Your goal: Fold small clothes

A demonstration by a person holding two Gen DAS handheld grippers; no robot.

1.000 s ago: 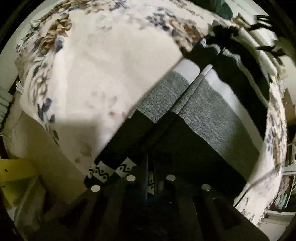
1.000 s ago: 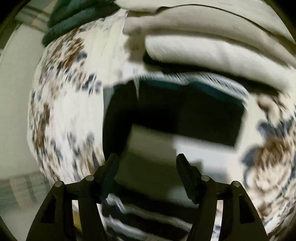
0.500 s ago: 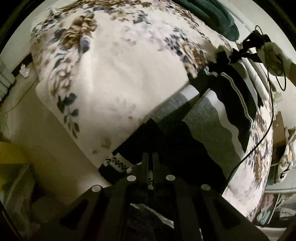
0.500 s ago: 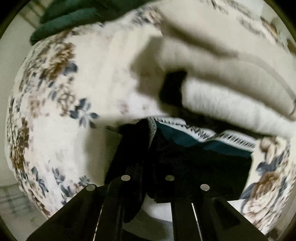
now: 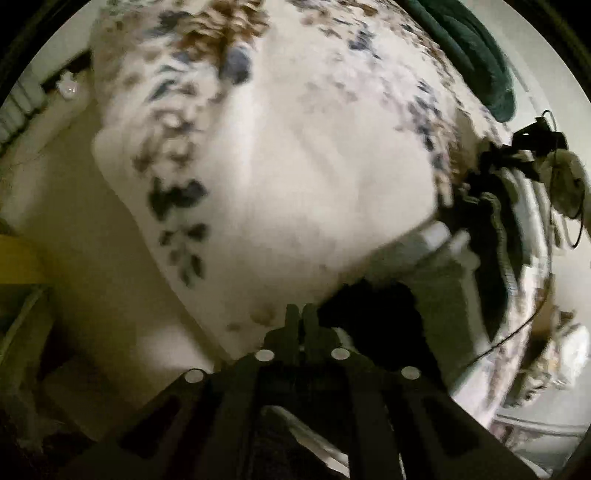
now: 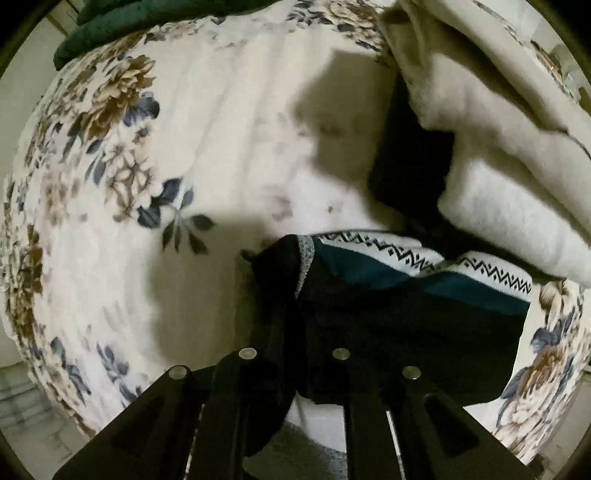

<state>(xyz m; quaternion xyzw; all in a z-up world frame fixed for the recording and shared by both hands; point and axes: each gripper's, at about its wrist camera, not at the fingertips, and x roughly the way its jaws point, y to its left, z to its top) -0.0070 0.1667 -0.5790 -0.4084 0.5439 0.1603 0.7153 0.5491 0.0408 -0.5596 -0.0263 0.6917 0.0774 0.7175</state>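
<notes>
1. The left gripper (image 5: 302, 314) has its two fingers almost together, only a sliver of a gap between them. They've just been easing apart a touch, and there's no cloth between the tips now. The black end of the sweater sits just to the right of them.
2. The sweater (image 5: 439, 280) lies on the flowery bedspread (image 5: 295, 166), running away to the upper right in the left wrist view: black part nearest, then a grey band, a white stripe, then more black with a patterned trim further off. That view is pretty smeared, so the details are mushy.
3. The right gripper (image 6: 295, 266) points down at the bed and is clamped on a bunched black fold of the sweater (image 6: 406, 321). The cloth is pinched between its fingers and hangs down past them. Its jaws have just loosened a bit, but the fabric is in there.
4. In the right wrist view the sweater shows a teal band and a white zigzag-pattern strip along its far edge, touching a folded cream blanket (image 6: 498, 177) just behind it.
5. A dark green cushion (image 6: 122, 22) sits at the far edge of the bed, well apart from the sweater.
6. In the left view you can see the other gripper, with a hand (image 5: 565, 184) on it and a cable trailing, at the sweater's far end.
</notes>
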